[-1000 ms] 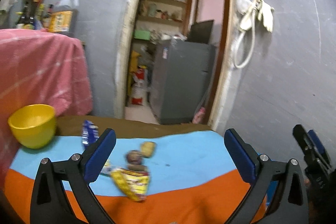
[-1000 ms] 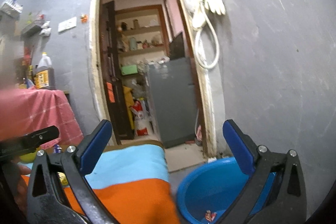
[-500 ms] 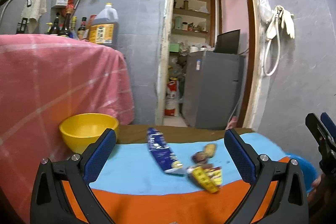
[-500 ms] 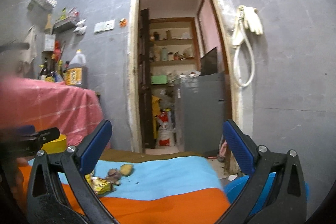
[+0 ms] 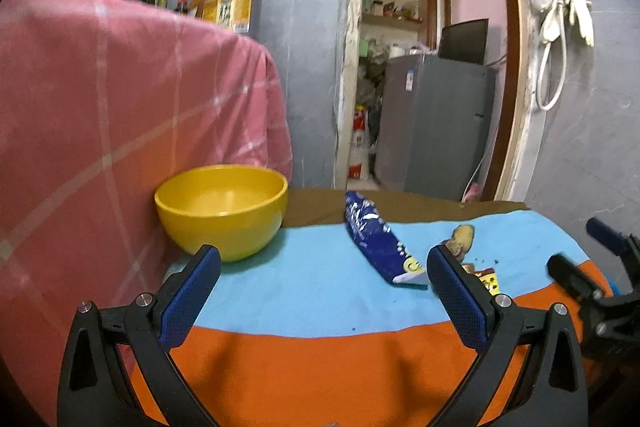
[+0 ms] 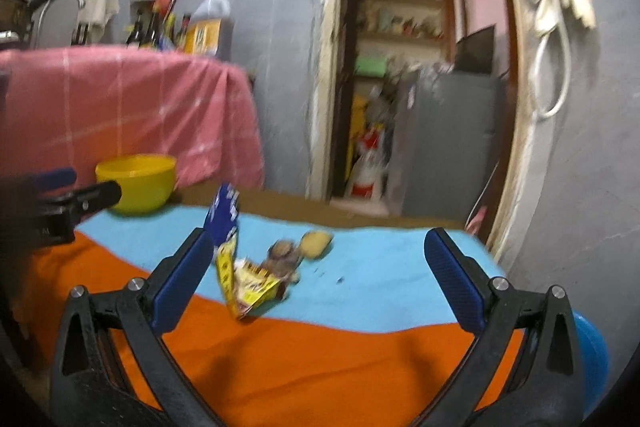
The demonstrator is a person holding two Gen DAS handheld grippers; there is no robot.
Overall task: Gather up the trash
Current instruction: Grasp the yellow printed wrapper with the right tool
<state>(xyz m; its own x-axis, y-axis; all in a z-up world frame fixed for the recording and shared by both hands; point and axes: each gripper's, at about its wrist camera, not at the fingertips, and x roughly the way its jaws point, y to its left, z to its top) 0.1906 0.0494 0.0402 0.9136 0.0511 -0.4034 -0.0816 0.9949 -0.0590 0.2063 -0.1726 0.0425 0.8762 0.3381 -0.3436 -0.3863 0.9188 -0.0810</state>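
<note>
Trash: crinkly blue foil snack wrapper (image 5: pixel 375 242) on far tabletop (image 5: pixel 304 355), light and slippery; pinch mid-body. Both grippers' fingers (image 5: pixel 191 297) apart, empty.

Mostly cloth & plastic.
Counter cloth (image 5: pixel 304 299) matt, orange/blue; yellow bowl (image 5: pixel 222 211) smooth glossy plastic; blue wrapper (image 5: pixel 374 239) shiny foil-like; pink cloth (image 5: pixel 120 115) far left soft, matt.
</note>
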